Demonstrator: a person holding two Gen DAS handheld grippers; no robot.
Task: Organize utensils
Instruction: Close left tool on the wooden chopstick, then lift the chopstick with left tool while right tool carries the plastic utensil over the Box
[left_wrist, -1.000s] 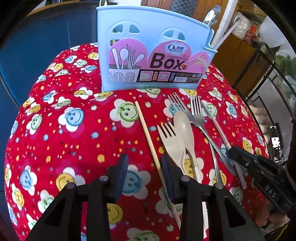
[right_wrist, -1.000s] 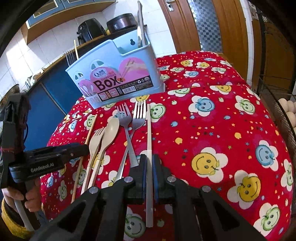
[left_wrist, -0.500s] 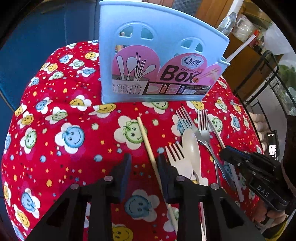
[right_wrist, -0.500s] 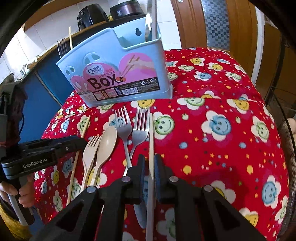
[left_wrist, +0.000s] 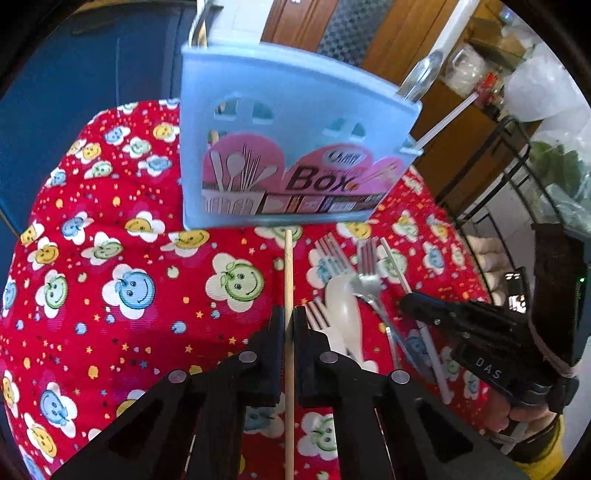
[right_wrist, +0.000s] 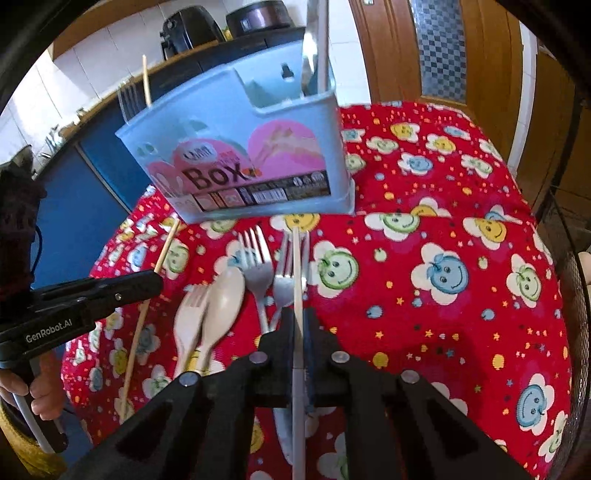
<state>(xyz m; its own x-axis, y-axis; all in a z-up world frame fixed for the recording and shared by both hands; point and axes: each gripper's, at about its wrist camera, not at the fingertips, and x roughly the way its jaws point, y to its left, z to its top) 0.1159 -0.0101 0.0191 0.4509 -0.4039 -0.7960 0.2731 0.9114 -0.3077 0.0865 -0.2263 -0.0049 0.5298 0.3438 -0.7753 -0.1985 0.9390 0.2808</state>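
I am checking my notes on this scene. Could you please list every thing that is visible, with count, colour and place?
utensil box: 1, light blue, far end of the cloth, already holding some utensils
tablecloth: 1, red with smiley flowers, under everything
wooden chopstick: 1, tan, between the left fingers
white chopstick: 1, white, between the right fingers
metal forks: 2, silver, before the box
plastic fork: 1, cream, left of the spoon
plastic spoon: 1, cream, beside the metal forks
left gripper: 1, black, shut on the wooden chopstick
right gripper: 1, black, shut on the white chopstick
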